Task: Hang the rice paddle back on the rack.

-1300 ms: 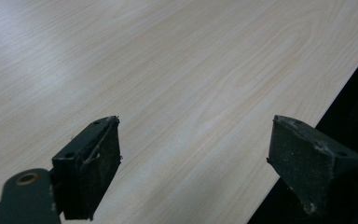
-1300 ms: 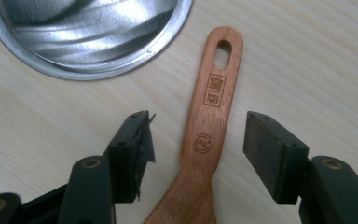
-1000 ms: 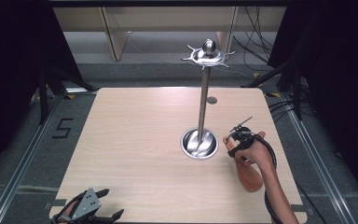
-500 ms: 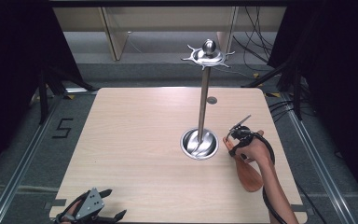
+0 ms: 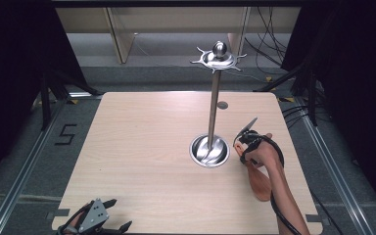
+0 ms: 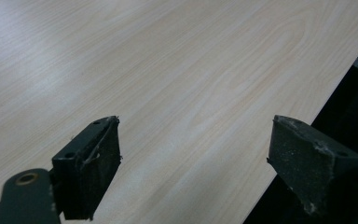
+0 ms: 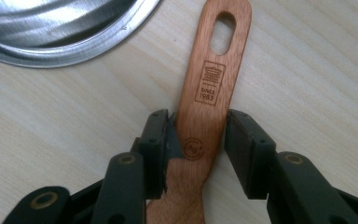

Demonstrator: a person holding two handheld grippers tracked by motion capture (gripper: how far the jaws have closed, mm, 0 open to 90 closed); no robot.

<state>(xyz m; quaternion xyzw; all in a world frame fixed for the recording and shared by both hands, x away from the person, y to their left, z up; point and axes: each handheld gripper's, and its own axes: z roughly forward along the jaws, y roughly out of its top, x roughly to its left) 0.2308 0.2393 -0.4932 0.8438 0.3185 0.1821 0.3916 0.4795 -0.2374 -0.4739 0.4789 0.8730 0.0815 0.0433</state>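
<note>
- your right gripper (image 7: 199,140) clamps the handle of the spatula (image 7: 209,93), which lies flat on the table (image 5: 142,147) just beside the stand (image 5: 210,149).
- your left gripper (image 6: 193,158) hangs spread wide and empty over the table's near edge.

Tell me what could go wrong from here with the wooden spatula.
The right tool straddles the spatula handle with its jaws at the edges, so a shallow pinch might slip. The handle's end lies close to the stand's metal base; lifting carelessly could knock it and rock the tall stand.
</note>
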